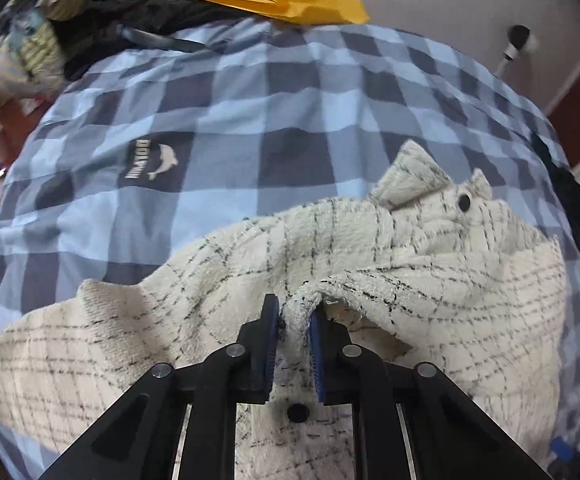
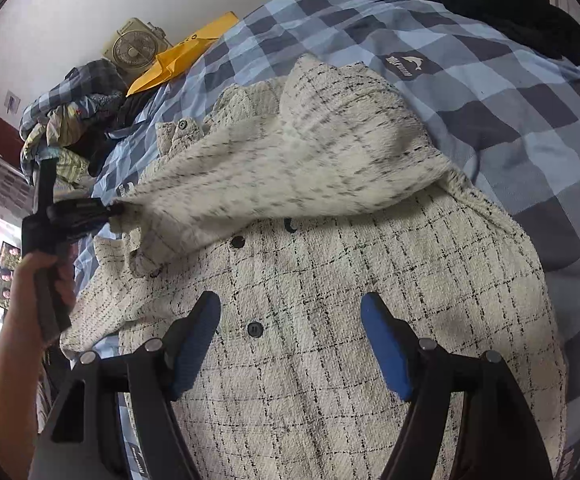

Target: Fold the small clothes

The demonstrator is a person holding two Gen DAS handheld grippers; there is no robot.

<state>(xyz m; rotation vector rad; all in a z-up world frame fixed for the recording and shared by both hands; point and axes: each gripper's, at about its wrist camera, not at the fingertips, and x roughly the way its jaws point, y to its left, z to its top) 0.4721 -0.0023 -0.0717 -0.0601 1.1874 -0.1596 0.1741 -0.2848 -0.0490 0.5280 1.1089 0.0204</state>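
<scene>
Two grippers work one cream checked jacket spread on a blue plaid bedspread. The left gripper has its jaws pressed onto a bunched fold of the jacket's edge, the cloth rising between the blue pads. The right gripper hovers with jaws spread wide, the jacket's buttoned front lying between and beyond them.

We're seeing a checked bed w/ jacket, envelope, clothes pile lying on it.
</scene>
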